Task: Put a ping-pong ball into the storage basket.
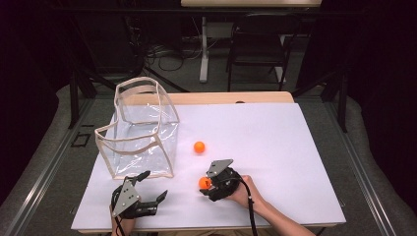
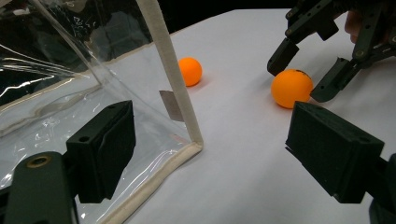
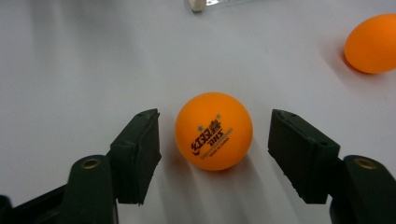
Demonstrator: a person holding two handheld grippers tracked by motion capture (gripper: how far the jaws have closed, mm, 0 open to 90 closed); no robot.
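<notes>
The left tool [image 1: 147, 189] is spread wide and holds nothing, next to the clear bag [image 1: 142, 130]. The right tool [image 3: 212, 156] is spread too, and the near orange ball [image 3: 214, 130] sits on the white surface [image 3: 70, 70] right between its jaws, not yet touched. The other ball [image 3: 372, 43] lies past it.

- Right gripper [image 1: 205, 187], near centre, jaws parted around an orange ball [image 1: 204, 183].
- Second ball [image 1: 199, 147] just beyond it, free on the white table [image 1: 275, 147].
- Clear bag [image 1: 140, 130] stands far left.
- Left gripper [image 1: 153, 187], near left, jaws apart.
</notes>
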